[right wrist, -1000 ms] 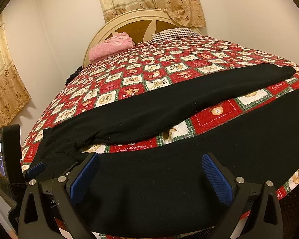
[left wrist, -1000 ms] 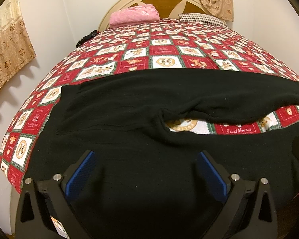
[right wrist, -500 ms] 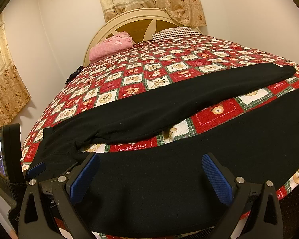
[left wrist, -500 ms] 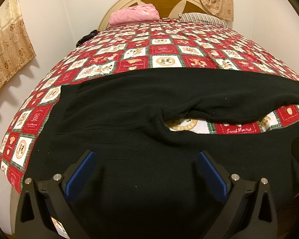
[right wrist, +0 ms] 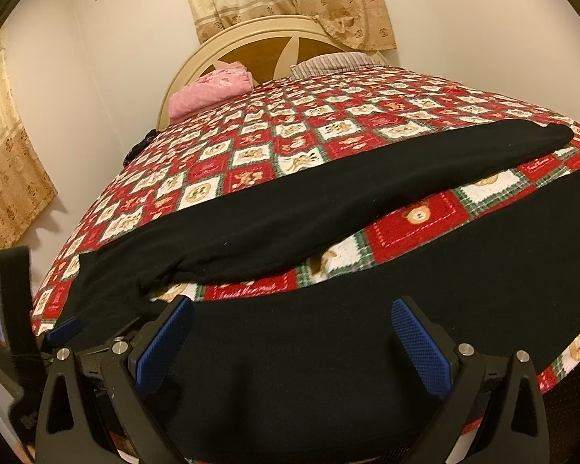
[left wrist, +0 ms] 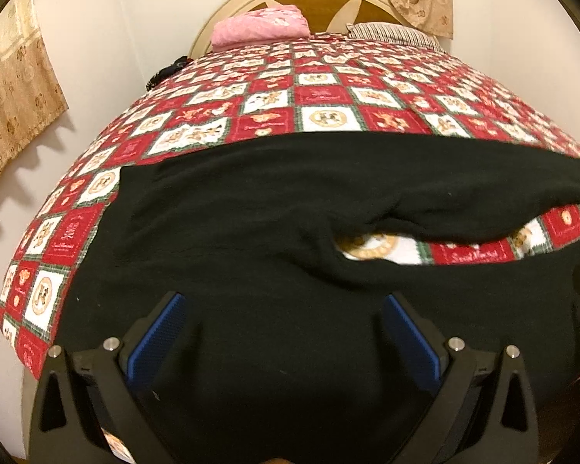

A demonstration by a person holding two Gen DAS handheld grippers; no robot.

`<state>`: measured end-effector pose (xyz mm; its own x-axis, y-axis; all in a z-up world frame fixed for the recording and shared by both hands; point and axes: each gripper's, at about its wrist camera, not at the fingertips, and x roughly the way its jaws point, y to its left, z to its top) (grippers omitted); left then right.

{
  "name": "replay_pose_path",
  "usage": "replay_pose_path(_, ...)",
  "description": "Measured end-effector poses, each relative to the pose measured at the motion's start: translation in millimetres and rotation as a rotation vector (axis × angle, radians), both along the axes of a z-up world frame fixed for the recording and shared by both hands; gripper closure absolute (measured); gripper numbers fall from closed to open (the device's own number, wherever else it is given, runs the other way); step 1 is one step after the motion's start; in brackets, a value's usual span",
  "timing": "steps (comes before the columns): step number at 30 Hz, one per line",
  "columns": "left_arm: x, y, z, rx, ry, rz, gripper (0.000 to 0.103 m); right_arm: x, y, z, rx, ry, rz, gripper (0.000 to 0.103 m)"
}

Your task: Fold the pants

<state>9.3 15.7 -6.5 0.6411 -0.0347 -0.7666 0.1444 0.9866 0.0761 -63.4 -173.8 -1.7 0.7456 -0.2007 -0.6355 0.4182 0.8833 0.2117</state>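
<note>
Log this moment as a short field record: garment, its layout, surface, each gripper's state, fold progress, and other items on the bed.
garment: black pants
layout: spread flat across the bed, the two legs apart with quilt showing between them
surface: red and white patchwork quilt
left gripper: open, over the waist end, holding nothing
right gripper: open, over the near leg, holding nothing
fold progress: no fold made yet
other items: pink bundle and striped pillow by the headboard

The near pants [left wrist: 290,348] hem drops out of sight behind the fingers [left wrist: 154,336].
</note>
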Motion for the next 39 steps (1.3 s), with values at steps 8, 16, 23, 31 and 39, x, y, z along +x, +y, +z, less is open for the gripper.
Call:
replay_pose_path(8, 59, 103, 32, -0.088, -0.010, 0.079, 0.000, 15, -27, -2, 0.008, -0.010, -0.005, 0.001)
replay_pose_path(16, 154, 179, 3, -0.324, 0.141, 0.128, 0.043, 37, -27, -6, 0.011, 0.017, 0.046, 0.001)
replay_pose_path(23, 185, 155, -24, -0.207, 0.188, 0.061, 0.045, 57, -28, -1, -0.020, 0.039, 0.124, 0.001)
replay_pose_path(31, 196, 156, -27, -0.213, 0.181, 0.045, 0.045, 158, -73, 10, -0.100, 0.155, 0.382, 0.001)
replay_pose_path(39, 203, 167, -27, -0.279, 0.214, 0.057, 0.041, 251, -79, -32, -0.188, 0.354, 0.622, 0.001)
